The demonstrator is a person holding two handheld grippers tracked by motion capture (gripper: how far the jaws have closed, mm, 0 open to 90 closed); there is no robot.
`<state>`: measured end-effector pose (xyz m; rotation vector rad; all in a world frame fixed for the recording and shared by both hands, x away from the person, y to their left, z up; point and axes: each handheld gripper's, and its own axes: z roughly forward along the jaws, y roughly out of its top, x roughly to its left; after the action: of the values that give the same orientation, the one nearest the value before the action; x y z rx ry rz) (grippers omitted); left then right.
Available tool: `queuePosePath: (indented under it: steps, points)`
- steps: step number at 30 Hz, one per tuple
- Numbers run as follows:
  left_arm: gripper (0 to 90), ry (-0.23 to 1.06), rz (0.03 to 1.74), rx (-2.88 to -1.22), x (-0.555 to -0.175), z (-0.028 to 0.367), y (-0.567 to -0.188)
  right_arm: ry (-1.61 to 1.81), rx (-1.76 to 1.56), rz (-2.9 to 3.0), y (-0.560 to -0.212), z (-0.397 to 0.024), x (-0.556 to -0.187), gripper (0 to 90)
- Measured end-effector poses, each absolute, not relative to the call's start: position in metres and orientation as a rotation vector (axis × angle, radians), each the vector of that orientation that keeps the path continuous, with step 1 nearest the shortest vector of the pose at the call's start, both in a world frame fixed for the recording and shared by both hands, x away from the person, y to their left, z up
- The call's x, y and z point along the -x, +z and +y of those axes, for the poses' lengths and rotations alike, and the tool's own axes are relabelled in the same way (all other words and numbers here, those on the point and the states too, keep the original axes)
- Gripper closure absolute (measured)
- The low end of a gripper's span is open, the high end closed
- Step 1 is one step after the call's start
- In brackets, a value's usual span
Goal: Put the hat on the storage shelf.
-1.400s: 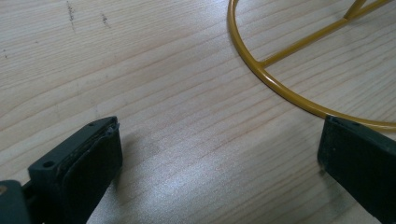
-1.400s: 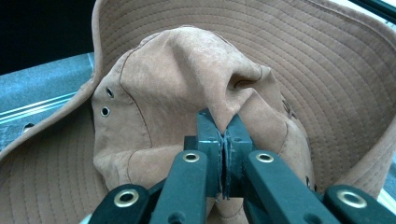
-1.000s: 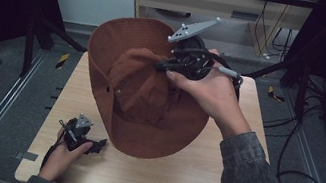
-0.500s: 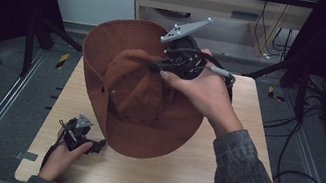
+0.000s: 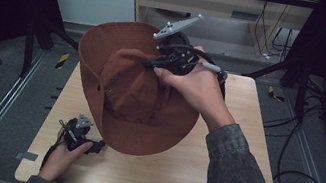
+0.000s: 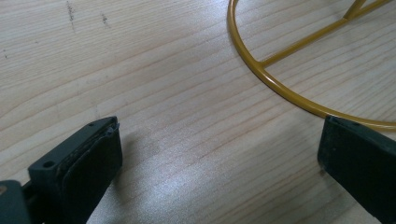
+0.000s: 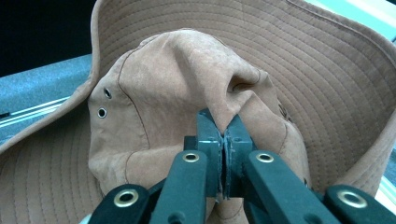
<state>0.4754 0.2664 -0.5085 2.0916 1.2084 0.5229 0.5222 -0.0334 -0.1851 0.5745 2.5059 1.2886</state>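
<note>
The 2 jaws of the right gripper (image 7: 224,140) are pressed together on a fold of cloth at the crown of the brown hat (image 7: 177,93); the fabric bunches up into a ridge just above the pads. In the high view the same gripper (image 5: 153,64) holds the hat (image 5: 134,96) above the wooden table (image 5: 218,172), tilted so that the outside of the crown faces the camera, with the wide brim (image 5: 152,143) hanging down toward the table's near side (its hollow inside is turned away, so I cannot tell what is in it). The left gripper (image 6: 215,154) rests low at the near left of the table, its 2 jaws wide apart with bare wood between them. A yellow wire ring (image 6: 261,70) lies on the table just beyond them.
</note>
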Motion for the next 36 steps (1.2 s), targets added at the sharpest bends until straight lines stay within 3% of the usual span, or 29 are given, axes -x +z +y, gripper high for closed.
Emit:
queuePosePath:
  steps: [36]
  points:
    - [0.0, 0.524, 1.207, -2.093, -0.475, 0.266, -0.509, 1.298, -0.608, 2.550, -0.209, -0.020, -0.539, 88.1]
